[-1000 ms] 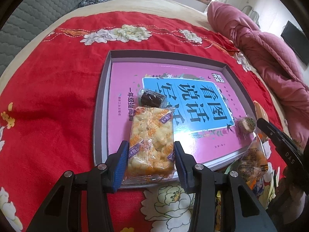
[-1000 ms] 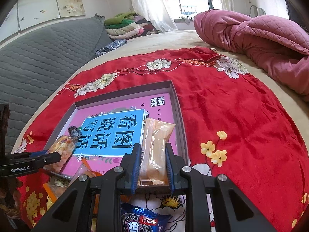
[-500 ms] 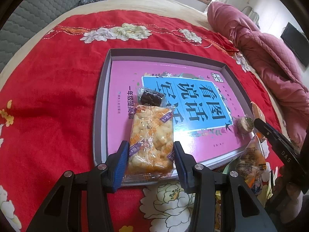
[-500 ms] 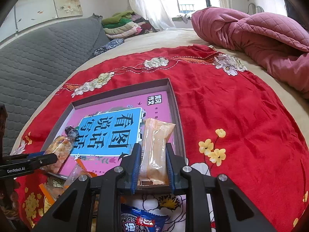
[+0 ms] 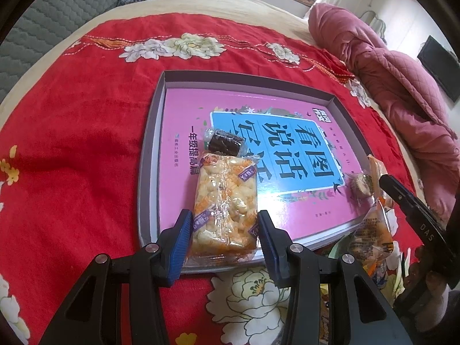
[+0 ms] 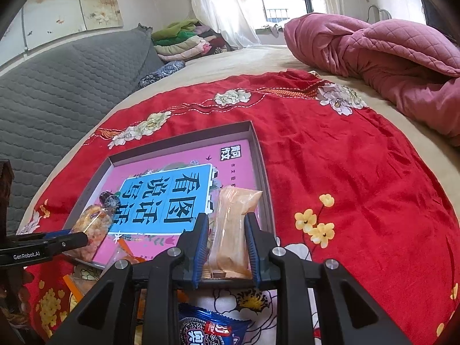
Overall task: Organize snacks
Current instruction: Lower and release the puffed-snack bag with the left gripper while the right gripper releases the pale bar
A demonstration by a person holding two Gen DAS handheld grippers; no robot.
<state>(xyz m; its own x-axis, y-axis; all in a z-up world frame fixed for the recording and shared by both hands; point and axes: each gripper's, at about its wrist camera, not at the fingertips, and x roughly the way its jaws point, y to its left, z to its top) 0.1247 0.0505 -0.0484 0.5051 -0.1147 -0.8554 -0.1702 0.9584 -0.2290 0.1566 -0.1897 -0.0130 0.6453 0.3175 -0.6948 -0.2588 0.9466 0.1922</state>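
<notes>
A grey shallow tray (image 5: 149,158) lined with a pink and blue printed sheet lies on the red flowered cloth. My left gripper (image 5: 224,221) is shut on a clear packet of yellow puffed snack (image 5: 225,192), which rests over the tray's near left edge. Just beyond it in the tray lies a small dark cake packet (image 5: 225,142). My right gripper (image 6: 226,221) is shut on a slim orange wafer packet (image 6: 234,230) at the tray's (image 6: 260,155) near right corner. In the right wrist view, the left gripper (image 6: 57,241) and its yellow packet (image 6: 92,227) show at the far left.
Loose snack packets (image 5: 371,238) lie on the cloth in front of the tray, among them a blue cookie packet (image 6: 212,327). A small round wrapped snack (image 5: 360,182) sits at the tray's right edge. A pink quilt (image 6: 388,54) is bunched at the back right, a grey headboard (image 6: 57,86) on the left.
</notes>
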